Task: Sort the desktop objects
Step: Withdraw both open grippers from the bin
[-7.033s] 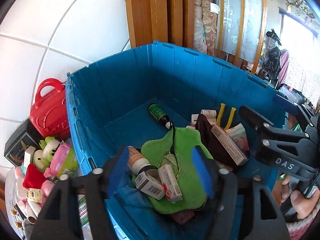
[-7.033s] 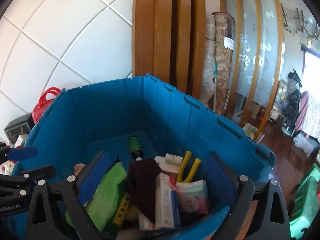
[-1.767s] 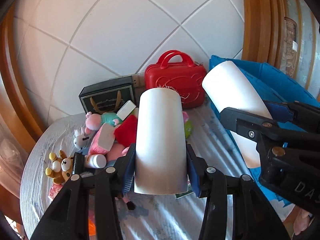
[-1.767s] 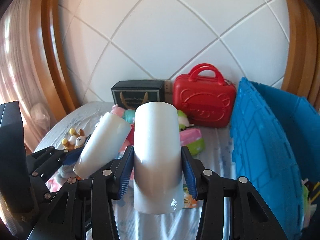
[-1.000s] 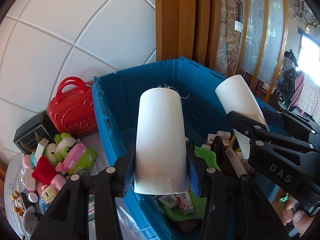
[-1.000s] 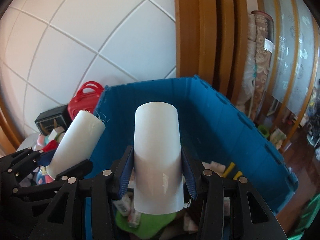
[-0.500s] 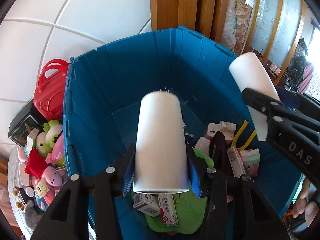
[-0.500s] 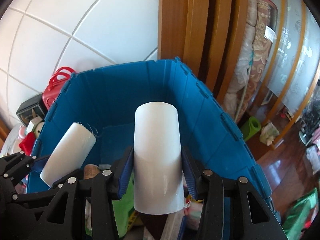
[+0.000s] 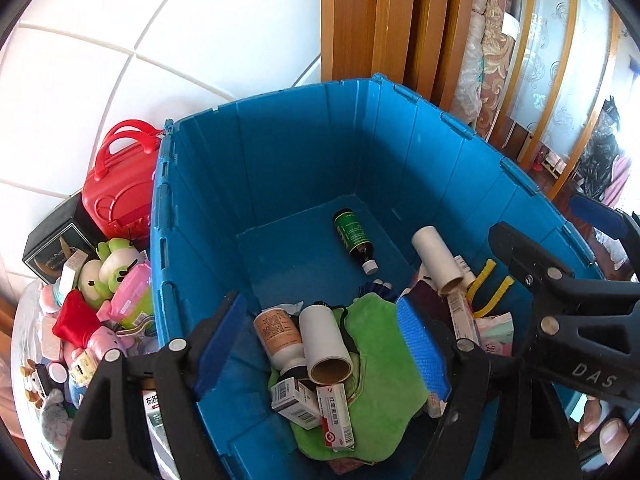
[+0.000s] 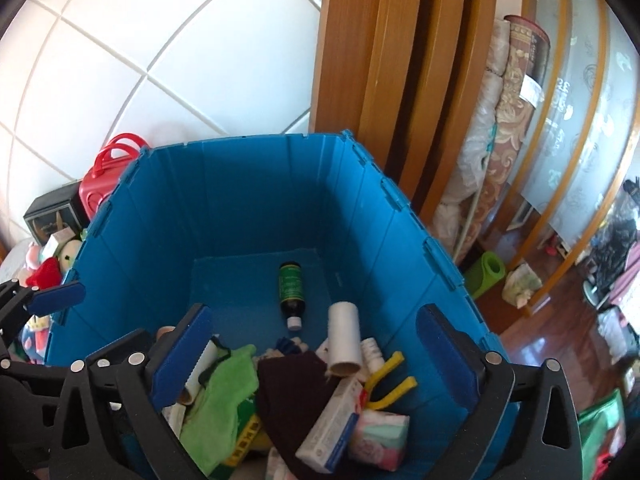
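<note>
Nearest to us, our left tool (image 9: 320, 344) hangs over the near rim of the deep blue plastic crate (image 9: 280, 152) with its blue-padded fingers (image 9: 420, 344) spread wide and nothing between them. Our right tool (image 10: 316, 354) is likewise released, its pads far apart above the same crate. We judge both are held high over the opening so that whatever leaves them falls inside rather than on the worktop.

Just beyond the left tool, one white paper roll with a cardboard core (image 9: 325, 344) lies on its side, resting on the green fleece cloth (image 9: 380, 376) and against a brown-labelled white bottle (image 9: 278, 336), with small white medicine boxes (image 9: 316, 404) at its open end. A second white paper roll (image 9: 436, 260) leans on the heap at the right, beside the yellow plastic tongs (image 9: 486, 288) and above a dark maroon cloth (image 10: 296, 392). In the right view this second roll (image 10: 344, 338) sits directly ahead of the open tool.

Farther in, a dark green glass bottle with a white cap (image 9: 354, 238) lies alone on the bare crate floor.

Left of the crate, on the worktop, plush toys (image 9: 108, 268) and small packets crowd before a red toy suitcase (image 9: 120, 188) and a black gift box (image 9: 52, 244) against the tiled wall. We judge these are what remains to be sorted.
</note>
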